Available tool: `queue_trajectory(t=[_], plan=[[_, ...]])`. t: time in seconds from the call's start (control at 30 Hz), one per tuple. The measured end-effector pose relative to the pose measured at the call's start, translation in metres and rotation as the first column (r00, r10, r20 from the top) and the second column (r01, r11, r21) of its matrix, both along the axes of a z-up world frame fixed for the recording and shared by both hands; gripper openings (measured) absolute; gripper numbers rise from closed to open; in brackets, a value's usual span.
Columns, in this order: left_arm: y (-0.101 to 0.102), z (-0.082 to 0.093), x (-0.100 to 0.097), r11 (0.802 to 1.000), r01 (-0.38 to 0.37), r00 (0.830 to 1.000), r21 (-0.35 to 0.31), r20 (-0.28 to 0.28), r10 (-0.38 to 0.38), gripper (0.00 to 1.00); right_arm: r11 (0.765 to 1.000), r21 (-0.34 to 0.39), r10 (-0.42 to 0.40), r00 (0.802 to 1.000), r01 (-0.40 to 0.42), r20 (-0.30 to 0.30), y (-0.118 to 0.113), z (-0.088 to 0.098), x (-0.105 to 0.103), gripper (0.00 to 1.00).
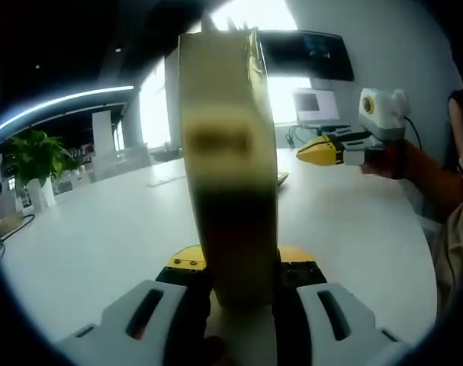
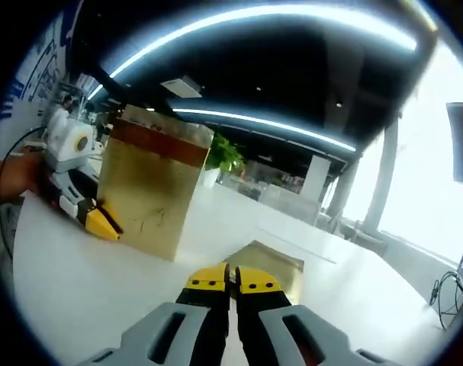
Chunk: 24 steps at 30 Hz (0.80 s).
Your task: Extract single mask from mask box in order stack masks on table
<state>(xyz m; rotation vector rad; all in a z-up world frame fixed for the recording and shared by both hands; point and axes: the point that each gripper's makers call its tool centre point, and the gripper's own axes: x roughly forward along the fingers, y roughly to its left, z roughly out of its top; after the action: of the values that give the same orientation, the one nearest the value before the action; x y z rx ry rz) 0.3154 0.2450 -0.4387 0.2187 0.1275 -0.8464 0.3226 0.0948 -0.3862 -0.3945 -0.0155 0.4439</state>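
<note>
One mask box [image 1: 229,175] stands between the jaws of the left gripper [image 1: 239,286], lifted up in front of its camera so that its narrow yellowish side rises tall in the left gripper view. In the right gripper view the same box [image 2: 151,191] appears as a golden carton with a darker band near its top, held at its lower left corner by the yellow tips of the left gripper [image 2: 90,213], above the white surface [image 2: 78,297].

Judging by its look, the box is thin cardboard: light, fairly stiff along its edges but easy to dent on the broad faces, so a moderate pinch near an edge or corner should serve better than a hard squeeze in the middle. The masks inside are likely soft, thin and limp, and they tend to cling in a pack; taking one by its edge or a fold at the opening would probably free a single sheet. Whether a mask is showing at the opening I cannot tell.

The right gripper [image 2: 233,278] has its jaws pressed together with nothing between them, pointing at a flat golden-tinted sheet [image 2: 265,263] lying on the surface just beyond its tips. In the left gripper view the right gripper [image 1: 323,150] hovers far right, held by a hand [image 1: 395,156]. A potted plant [image 1: 34,160] stands far left.
</note>
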Motion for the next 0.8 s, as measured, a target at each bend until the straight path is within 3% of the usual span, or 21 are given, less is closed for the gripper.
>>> queue_trajectory(t=[0.17,0.47,0.8], plan=[[0.002,-0.001,0.003,1.0,0.0,1.0,0.0,-0.001,0.0,0.21,0.997,-0.072,0.026,0.999,-0.024,0.033,0.007,0.008,0.002,0.0],[0.004,-0.002,0.005,1.0,0.0,1.0,-0.003,-0.005,0.0,0.21,0.993,-0.1,0.062,0.996,-0.055,0.069,0.013,0.034,0.003,0.01],[0.003,-0.002,0.005,1.0,0.0,1.0,-0.003,-0.004,0.0,0.21,0.985,-0.151,0.093,0.994,-0.084,0.058,0.023,0.053,0.003,0.02]])
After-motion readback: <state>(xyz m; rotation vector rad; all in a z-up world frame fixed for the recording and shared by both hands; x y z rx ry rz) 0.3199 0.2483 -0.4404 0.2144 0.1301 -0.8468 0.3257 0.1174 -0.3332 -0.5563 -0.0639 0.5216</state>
